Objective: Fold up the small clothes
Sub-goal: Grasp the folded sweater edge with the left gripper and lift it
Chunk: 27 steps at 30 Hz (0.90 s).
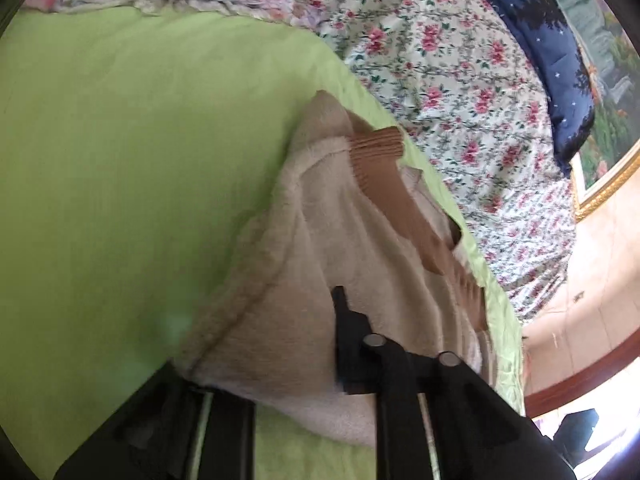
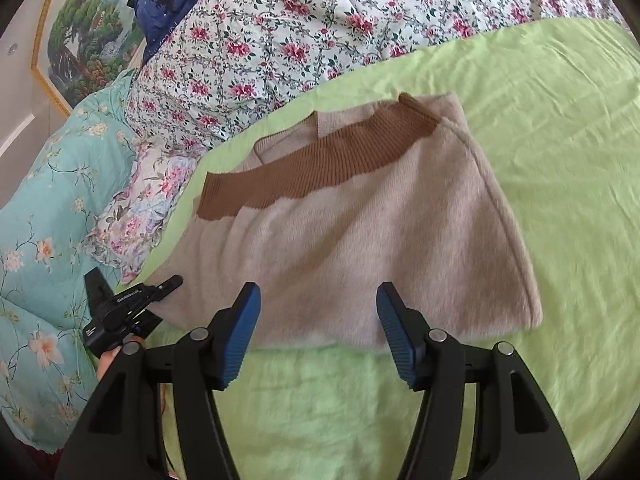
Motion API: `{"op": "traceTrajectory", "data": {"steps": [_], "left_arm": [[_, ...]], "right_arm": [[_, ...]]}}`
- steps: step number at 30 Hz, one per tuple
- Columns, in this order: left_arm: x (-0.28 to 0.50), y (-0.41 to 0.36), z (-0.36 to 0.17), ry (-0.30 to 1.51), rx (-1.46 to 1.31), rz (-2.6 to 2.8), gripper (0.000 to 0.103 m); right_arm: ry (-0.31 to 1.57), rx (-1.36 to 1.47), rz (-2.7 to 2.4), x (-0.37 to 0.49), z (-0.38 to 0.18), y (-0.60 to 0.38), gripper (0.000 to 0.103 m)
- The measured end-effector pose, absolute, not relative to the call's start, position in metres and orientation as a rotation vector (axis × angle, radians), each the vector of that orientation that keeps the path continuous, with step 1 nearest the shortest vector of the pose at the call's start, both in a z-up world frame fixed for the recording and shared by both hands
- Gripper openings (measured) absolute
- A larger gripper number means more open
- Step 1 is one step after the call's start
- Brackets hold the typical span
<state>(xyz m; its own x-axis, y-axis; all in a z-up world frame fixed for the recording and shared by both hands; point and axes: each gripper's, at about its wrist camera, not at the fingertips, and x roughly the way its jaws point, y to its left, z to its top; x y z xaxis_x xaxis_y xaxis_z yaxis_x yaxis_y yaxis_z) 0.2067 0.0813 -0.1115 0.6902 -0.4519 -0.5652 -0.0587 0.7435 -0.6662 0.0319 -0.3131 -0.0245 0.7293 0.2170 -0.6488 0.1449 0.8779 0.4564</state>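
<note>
Beige knitted garment (image 2: 360, 240) with a brown ribbed band (image 2: 316, 164) lies folded and flat on the lime-green sheet (image 2: 540, 140), which covers the near part of a bed; a floral quilt (image 2: 320, 20) is bunched behind it, and a turquoise flowered cover (image 2: 44, 220) lies at the left. The right gripper (image 2: 318, 330) tilts downward over the garment's near hem, its blue-padded jaws standing apart with nothing between them. The left gripper (image 2: 170, 282) reaches in from the left, held by a hand (image 2: 108, 364), its tip at the garment's near left corner. Its jaws are nearly closed, pinching the beige fabric (image 1: 304, 280) there.
</note>
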Motion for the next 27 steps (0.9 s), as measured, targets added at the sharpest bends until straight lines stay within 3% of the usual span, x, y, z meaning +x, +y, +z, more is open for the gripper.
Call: {"op": "traceTrajectory", "data": {"steps": [12, 19, 27], "left_arm": [[0.19, -0.045, -0.014, 0.675, -0.311, -0.493, 0.008], [0.185, -0.131, -0.042, 0.753, -0.112, -0.616, 0.008], [0.183, -0.116, -0.046, 0.758, -0.206, -0.64, 0.007]], "right_arm": [[0.802, 0.702, 0.181, 0.087, -0.014, -0.368, 0.062], [0.908, 0.8, 0.331, 0.151, -0.032, -0.354, 0.062], [0.988, 0.851, 0.397, 0.213, -0.062, -0.325, 0.063]]}}
